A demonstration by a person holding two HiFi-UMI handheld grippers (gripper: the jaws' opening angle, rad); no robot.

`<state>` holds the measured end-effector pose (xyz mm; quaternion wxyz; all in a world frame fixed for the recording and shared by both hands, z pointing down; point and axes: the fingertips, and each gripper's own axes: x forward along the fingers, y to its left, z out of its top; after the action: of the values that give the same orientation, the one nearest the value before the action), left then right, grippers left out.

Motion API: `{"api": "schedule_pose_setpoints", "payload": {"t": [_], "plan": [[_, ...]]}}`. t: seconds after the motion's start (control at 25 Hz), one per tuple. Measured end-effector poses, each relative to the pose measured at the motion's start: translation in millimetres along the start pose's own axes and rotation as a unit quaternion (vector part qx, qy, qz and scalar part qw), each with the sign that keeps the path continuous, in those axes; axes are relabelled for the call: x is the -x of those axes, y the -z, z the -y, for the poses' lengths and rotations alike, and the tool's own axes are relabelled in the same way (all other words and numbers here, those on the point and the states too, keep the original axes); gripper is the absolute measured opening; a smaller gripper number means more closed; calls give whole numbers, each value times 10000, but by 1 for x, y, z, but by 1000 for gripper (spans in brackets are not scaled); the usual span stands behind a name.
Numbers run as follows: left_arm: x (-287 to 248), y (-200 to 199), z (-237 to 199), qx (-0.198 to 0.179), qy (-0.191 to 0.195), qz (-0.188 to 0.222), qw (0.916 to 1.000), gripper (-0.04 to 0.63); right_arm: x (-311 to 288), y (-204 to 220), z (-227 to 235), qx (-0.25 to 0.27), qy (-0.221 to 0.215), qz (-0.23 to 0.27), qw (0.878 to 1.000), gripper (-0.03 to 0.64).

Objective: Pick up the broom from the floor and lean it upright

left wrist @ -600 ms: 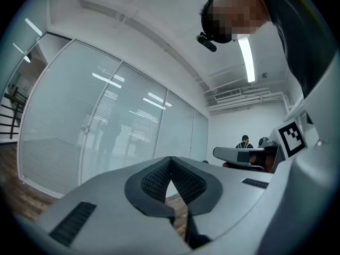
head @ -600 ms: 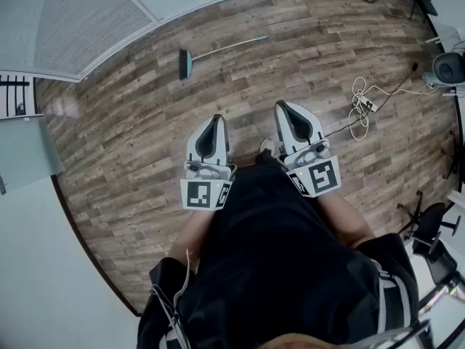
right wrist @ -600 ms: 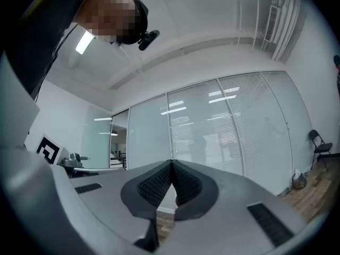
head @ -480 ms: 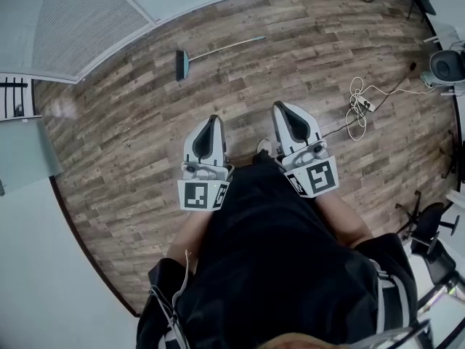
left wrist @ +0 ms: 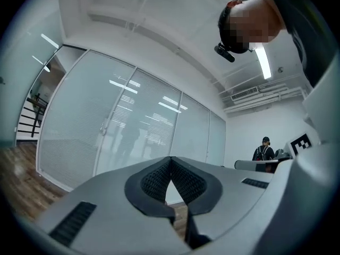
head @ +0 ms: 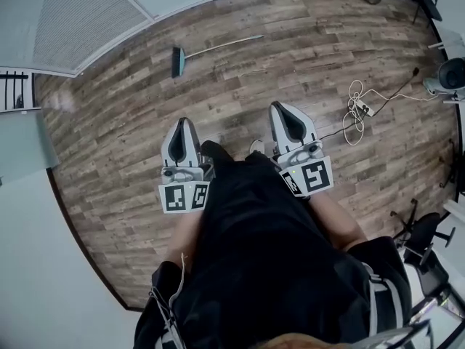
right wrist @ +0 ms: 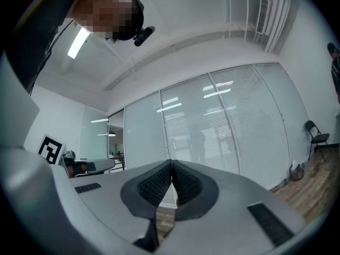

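broom lies flat on wood-plank floor near glass wall; left gripper, right gripper closed, empty.

Floor: brown wood planks, mixed light and dark grain. Broom: dark teal head, pale handle. Your left gripper and right gripper: light grey shells, black pads with a fine dotted texture. Marker cubes: black squares on white. Your clothing: black. Cable: white. Glass wall: pale grey-blue, thin horizontal stripes.
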<state>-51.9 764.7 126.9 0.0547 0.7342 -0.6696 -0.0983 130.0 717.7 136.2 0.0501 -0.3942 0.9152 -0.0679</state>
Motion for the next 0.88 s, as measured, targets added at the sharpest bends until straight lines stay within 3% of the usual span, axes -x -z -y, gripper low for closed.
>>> {"api": "schedule_pose_setpoints", "payload": {"t": [0.16, 0.4, 0.64, 0.88], "plan": [[3, 10, 0, 65, -119, -74, 9999, 18, 2, -2, 24, -271, 247, 74, 9993, 18], [-28, 26, -2, 121, 27, -224, 9997, 18, -11, 3, 59, -406, 541, -33, 9977, 18], [-86, 44, -14, 277, 316, -314, 9986, 18, -42, 12, 87, -315, 823, -263, 9958, 18], [-166, 60, -60, 370, 350, -437, 9977, 18, -117, 20, 123, -202, 925, -386, 9948, 18]]}}
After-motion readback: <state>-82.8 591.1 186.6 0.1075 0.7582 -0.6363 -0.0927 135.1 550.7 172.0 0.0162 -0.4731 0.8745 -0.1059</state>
